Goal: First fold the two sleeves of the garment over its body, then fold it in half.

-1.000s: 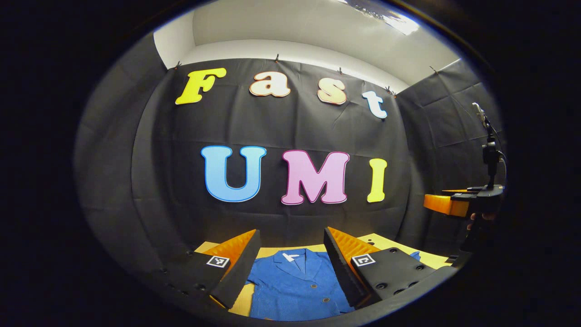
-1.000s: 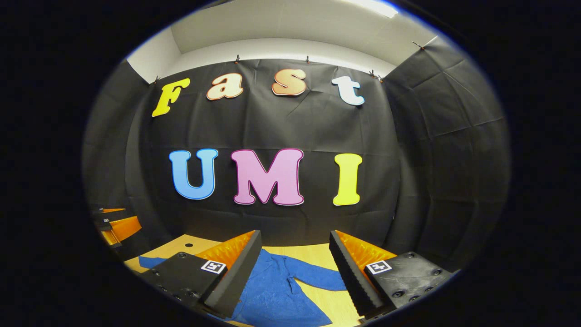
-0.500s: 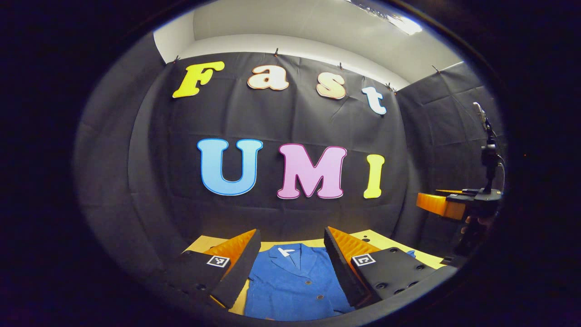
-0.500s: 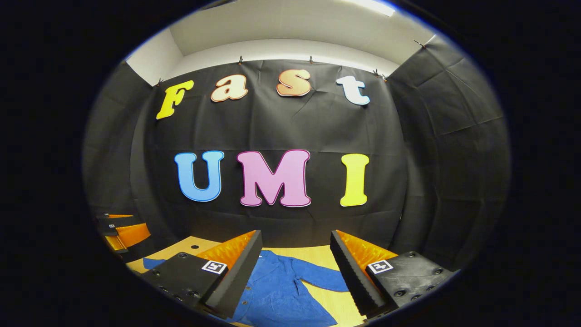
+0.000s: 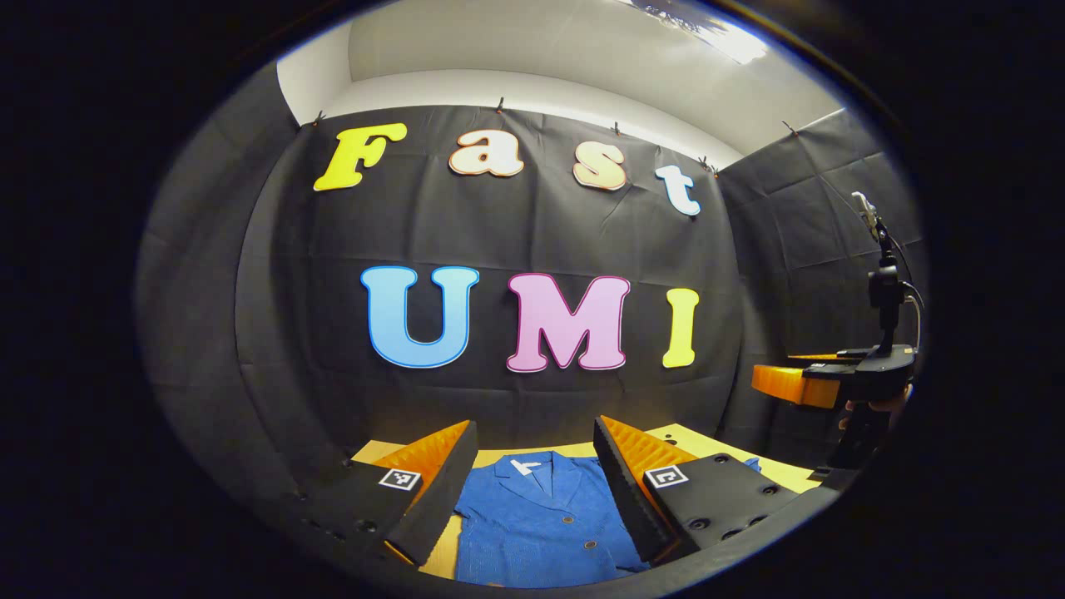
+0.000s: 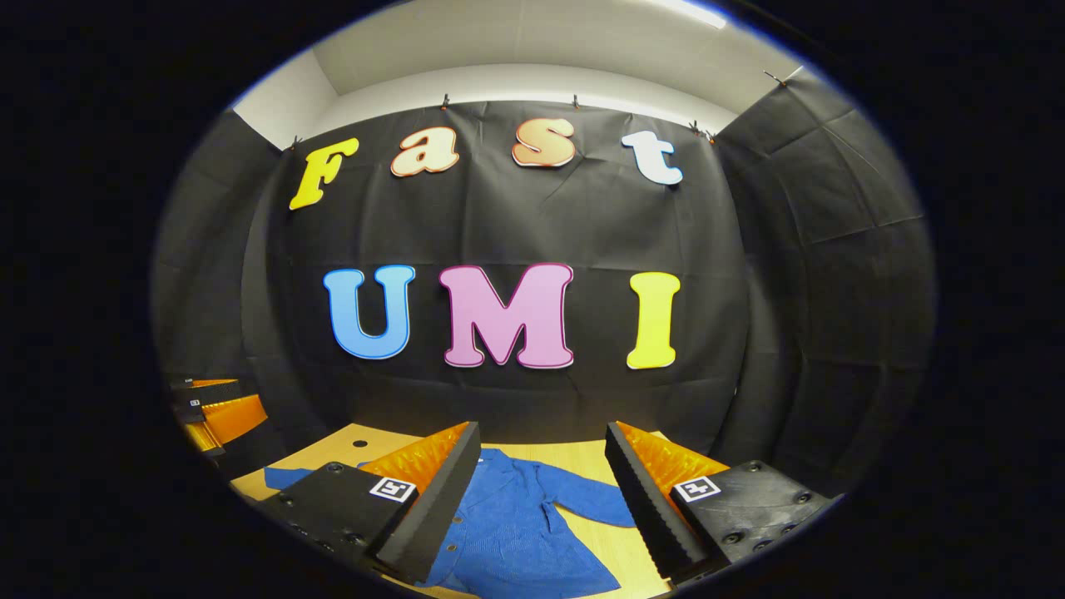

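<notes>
A blue jacket (image 5: 541, 520) lies flat on the wooden counter (image 6: 582, 453), collar toward 12 o'clock, one sleeve (image 6: 586, 503) spread toward 3 o'clock. The left hand-held gripper (image 5: 532, 482) and the right hand-held gripper (image 6: 541, 491) both hang above it, fingers spread wide, holding nothing.

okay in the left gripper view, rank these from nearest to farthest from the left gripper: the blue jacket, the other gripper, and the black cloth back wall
1. Blue buttoned jacket, flat on the table, just beyond the open left gripper.
2. Right gripper, raised at the right edge.
3. Black cloth back wall, behind everything.
</notes>
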A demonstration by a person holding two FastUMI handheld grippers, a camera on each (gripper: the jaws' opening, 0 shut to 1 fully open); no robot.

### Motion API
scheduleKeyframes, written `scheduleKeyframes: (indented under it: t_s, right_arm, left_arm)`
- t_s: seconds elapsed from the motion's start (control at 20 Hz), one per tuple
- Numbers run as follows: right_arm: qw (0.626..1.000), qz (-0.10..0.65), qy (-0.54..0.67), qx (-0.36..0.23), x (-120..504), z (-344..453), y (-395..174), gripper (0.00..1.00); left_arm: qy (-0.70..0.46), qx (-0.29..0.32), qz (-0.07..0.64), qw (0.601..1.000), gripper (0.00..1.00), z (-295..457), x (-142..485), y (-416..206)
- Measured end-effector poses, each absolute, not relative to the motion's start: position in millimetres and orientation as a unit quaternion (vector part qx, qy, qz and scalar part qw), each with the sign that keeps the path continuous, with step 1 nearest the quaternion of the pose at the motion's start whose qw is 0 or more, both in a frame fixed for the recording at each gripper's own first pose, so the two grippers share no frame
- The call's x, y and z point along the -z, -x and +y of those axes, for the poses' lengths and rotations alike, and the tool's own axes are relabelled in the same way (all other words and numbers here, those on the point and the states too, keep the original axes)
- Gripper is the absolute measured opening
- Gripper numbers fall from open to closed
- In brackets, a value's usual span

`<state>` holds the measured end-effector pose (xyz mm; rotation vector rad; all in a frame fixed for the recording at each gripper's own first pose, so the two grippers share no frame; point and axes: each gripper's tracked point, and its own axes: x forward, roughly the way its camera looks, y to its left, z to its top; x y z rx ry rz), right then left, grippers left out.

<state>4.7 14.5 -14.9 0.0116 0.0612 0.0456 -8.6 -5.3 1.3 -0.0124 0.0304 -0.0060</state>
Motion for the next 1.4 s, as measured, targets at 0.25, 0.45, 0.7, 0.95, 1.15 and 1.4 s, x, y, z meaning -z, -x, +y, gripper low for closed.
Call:
scheduleKeyframes:
  t_s: [0.25, 0.45, 0.7, 0.95, 1.15, 1.4]
  right_arm:
    - [0.994, 0.098, 0.031, 0.026, 68.5, -41.2, -28.2, 0.96]
    - [0.985, 0.165, 0.008, 0.053, 117.0, -90.5, -46.4, 0.96]
    - [0.965, 0.232, -0.009, 0.118, 186.2, -177.2, -67.1, 0.96]
    - [0.936, 0.313, -0.028, 0.159, 262.9, -247.2, -92.0, 0.95]
    - [0.910, 0.389, -0.040, 0.138, 330.3, -275.6, -115.8, 0.98]
    - [0.875, 0.452, -0.087, 0.148, 386.0, -299.8, -136.3, 0.98]
  left_arm:
    - [0.041, 0.001, 0.013, 0.999, 0.80, -14.7, -8.7, 6.0]
    - [0.041, 0.005, 0.024, 0.999, 0.80, -30.1, -4.2, -5.9]
    - [0.042, 0.000, 0.029, 0.999, 0.80, -47.9, 1.5, -28.5]
    - [0.044, -0.017, 0.046, 0.998, 0.80, -65.8, 15.3, -55.6]
    - [0.039, -0.033, 0.068, 0.996, 0.80, -75.8, 22.4, -76.3]
    - [0.023, -0.039, 0.069, 0.997, 0.80, -88.5, 16.4, -100.6]
